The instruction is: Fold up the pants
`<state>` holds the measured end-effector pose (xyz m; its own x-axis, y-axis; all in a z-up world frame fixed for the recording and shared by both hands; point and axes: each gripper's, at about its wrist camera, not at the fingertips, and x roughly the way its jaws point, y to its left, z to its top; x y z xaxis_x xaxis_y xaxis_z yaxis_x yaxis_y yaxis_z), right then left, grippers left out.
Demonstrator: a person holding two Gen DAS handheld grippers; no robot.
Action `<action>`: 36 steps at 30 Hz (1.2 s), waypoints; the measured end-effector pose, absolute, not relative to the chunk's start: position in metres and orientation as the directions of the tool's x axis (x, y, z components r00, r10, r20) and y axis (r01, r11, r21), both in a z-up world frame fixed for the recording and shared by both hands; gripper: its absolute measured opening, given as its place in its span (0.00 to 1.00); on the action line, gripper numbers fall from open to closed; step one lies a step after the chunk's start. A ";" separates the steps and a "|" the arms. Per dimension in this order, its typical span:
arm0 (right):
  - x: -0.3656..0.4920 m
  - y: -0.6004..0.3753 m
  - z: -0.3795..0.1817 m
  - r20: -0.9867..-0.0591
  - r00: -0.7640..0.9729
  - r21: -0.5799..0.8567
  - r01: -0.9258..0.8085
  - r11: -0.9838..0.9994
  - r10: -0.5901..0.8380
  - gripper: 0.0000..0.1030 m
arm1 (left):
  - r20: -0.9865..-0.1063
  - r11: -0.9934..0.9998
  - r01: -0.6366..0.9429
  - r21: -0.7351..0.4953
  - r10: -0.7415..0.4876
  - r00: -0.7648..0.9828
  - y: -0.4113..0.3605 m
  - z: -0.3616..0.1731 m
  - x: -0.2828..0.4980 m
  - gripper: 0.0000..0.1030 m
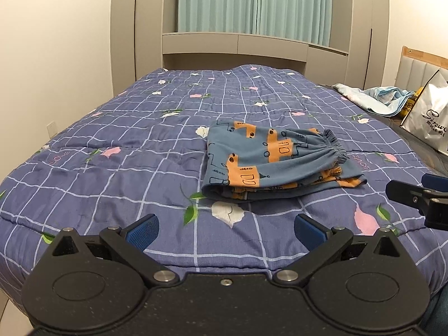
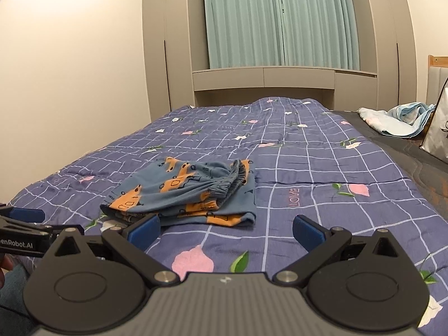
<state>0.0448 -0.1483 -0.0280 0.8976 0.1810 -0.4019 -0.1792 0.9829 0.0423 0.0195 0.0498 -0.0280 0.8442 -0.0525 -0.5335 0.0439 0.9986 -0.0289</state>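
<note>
The folded pants [image 1: 275, 159] lie on the quilt [image 1: 112, 128], at 12 o'clock from both wide-open, empty grippers: left gripper [image 1: 225, 231], right gripper [image 2: 225, 231].

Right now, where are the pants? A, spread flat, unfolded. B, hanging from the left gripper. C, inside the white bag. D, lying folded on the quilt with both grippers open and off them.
D: the pants lie folded on the quilt, left gripper and right gripper open, holding nothing.
</note>
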 end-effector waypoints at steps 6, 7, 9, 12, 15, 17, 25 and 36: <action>0.045 -0.148 -0.030 -0.408 0.895 0.041 -0.180 0.983 0.181 1.00 | -0.540 0.999 0.041 -0.034 -0.052 0.840 0.051 -0.029 0.021 1.00; 0.045 -0.148 -0.030 -0.408 0.895 0.042 -0.181 0.983 0.182 1.00 | -0.542 0.999 0.039 -0.035 -0.052 0.839 0.051 -0.029 0.021 1.00; 0.046 -0.148 -0.030 -0.411 0.893 0.041 -0.181 0.983 0.182 1.00 | -0.544 0.999 0.037 -0.035 -0.050 0.838 0.052 -0.029 0.021 1.00; 0.046 -0.148 -0.031 -0.413 0.892 0.041 -0.181 0.983 0.182 1.00 | -0.544 0.999 0.036 -0.036 -0.049 0.838 0.052 -0.029 0.021 0.99; 0.046 -0.149 -0.031 -0.415 0.892 0.041 -0.181 0.983 0.181 1.00 | -0.547 0.999 0.034 -0.032 -0.046 0.836 0.051 -0.030 0.020 1.00; 0.046 -0.149 -0.031 -0.416 0.891 0.041 -0.180 0.983 0.181 1.00 | -0.546 0.999 0.033 -0.030 -0.045 0.836 0.052 -0.030 0.020 1.00; 0.046 -0.149 -0.031 -0.415 0.891 0.041 -0.181 0.983 0.181 1.00 | -0.546 0.999 0.033 -0.032 -0.045 0.836 0.052 -0.030 0.020 1.00; 0.046 -0.149 -0.031 -0.416 0.891 0.041 -0.180 0.983 0.181 1.00 | -0.548 0.999 0.031 -0.034 -0.045 0.835 0.053 -0.030 0.019 0.99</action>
